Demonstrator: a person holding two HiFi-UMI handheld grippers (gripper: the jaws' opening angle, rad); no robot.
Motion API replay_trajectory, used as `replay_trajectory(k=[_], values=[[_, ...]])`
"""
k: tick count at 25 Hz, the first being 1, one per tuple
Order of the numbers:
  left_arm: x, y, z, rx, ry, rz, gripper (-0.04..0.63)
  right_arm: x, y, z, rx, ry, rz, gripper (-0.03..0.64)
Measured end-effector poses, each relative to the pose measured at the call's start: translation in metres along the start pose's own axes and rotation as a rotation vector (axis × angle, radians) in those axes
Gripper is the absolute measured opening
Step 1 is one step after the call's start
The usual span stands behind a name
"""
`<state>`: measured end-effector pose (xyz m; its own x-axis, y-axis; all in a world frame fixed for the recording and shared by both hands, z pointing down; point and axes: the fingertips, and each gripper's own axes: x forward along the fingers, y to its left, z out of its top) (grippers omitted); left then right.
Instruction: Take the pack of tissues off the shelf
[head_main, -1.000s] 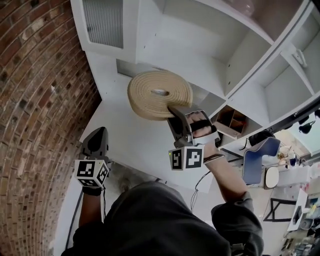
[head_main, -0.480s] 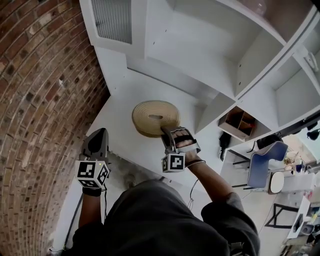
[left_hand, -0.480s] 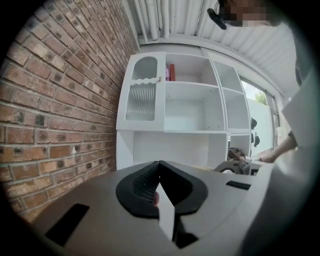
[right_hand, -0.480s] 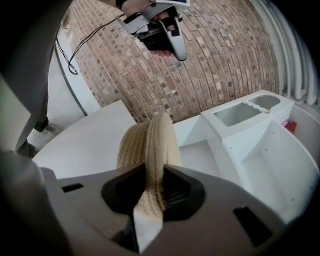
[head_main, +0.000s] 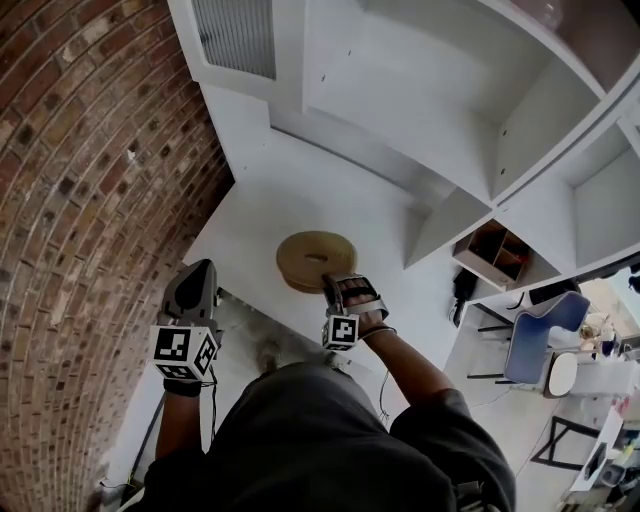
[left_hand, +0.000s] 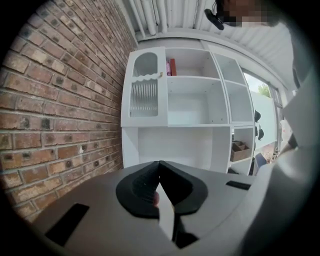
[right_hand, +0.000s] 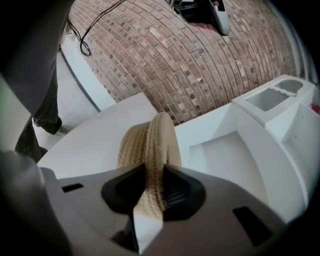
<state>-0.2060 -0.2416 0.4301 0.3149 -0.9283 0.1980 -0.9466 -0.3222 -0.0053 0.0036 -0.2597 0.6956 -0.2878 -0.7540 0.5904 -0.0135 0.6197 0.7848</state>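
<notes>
R gripper (right_hand: 154, 175): jaws clamped on rim of round woven case (right_hand: 150, 142), maybe tissue holder | L gripper (left_hand: 159, 165): jaws closed, empty

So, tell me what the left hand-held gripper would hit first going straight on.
Probably the white shelf unit, at its open lower bay; nothing shows in between, though depth is unclear.

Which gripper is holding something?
The right gripper. Its jaws pinch the edge of the round woven box. The left gripper hangs low at the person's side, jaws together on nothing.
</notes>
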Motion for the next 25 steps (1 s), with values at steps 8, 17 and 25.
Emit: replay_trajectory(k=[8,17,25], values=[[-0.006,0.006,-0.016,0.007,0.056,0.033,0.002,0.029,0.069,-0.006,-0.03,0.018,0.072,0.087],[-0.007,0.004,-0.038,-0.006,0.107,0.03,0.002,0.027,0.107,-0.008,-0.027,0.018,0.016,0.095],[0.001,-0.005,-0.061,-0.01,0.156,-0.006,0.002,0.028,0.127,-0.012,-0.053,0.017,-0.02,0.109]])
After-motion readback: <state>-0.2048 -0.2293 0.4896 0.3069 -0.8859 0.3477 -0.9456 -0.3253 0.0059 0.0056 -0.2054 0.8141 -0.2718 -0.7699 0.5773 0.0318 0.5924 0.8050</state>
